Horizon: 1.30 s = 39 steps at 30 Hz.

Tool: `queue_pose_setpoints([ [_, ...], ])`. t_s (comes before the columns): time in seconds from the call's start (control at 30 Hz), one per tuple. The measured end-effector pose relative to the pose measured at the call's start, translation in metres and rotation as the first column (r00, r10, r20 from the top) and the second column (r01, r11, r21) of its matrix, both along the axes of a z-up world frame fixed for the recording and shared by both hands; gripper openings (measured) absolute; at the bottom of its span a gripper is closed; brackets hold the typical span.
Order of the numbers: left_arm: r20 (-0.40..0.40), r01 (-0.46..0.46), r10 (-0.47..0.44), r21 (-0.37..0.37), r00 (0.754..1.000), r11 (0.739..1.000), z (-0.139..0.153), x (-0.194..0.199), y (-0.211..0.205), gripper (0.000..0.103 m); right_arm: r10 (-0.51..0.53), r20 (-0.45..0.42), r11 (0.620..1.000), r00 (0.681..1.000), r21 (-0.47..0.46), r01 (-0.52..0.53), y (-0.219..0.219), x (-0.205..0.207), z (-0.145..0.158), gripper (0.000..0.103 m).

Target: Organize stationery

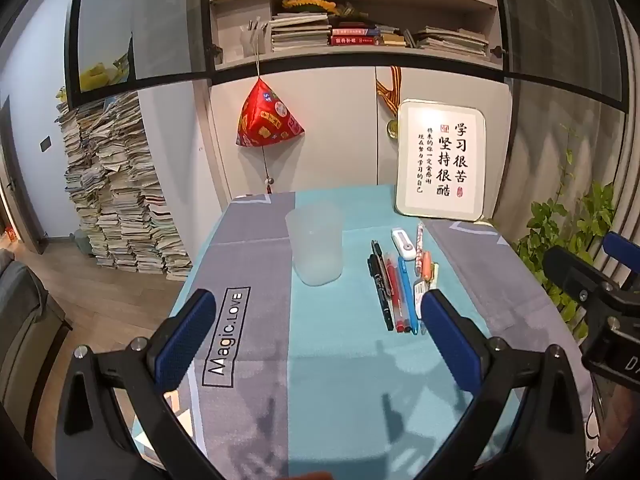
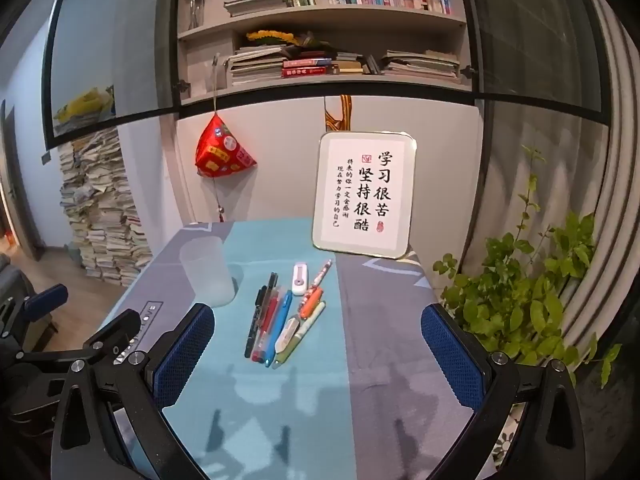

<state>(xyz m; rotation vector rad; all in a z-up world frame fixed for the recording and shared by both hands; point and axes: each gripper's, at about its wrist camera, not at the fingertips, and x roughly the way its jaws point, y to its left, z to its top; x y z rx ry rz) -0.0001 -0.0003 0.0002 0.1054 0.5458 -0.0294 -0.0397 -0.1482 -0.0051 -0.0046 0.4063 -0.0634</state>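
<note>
right wrist: one cup (image 2: pixel 207 276), two black pens (image 2: pixel 260 312), one red pen (image 2: pixel 267 328)

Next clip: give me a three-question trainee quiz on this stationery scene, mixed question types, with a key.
1. True or false: the cup already holds a pen.
2. Which lies closest to the cup? A) black marker B) blue pen C) orange pen
3. Fill in: both the left gripper and the right gripper are ____, holding nothing.

Key: 1 false, the cup looks empty; 2 A; 3 open.
</note>
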Motion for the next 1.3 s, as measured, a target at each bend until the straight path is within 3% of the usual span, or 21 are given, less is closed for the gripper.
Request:
queue_pose_setpoints([
  [0.1,0.009,0.0,0.0,0.007,1.0,1.0,0.0,0.002,-0.002,0.102,0.002,0.01,1.0,1.0,0.003,-0.002,0.001,0.002,0.001,0.103],
  [0.13,0.046,-0.002,0.003,-0.012,0.999,1.0,0.001,-0.004,0.002,0.102,0.007,0.035,1.0,0.999,-0.002,-0.007,0.005,-0.004,0.0,0.103],
  [1.3,0.029,0.003,-0.002,-0.056,1.0,0.998,0.001,-0.005,0.009,0.101,0.067,0.009,0.997,0.998,0.05,-0.067,0.0,0.002,-0.003,0.103],
])
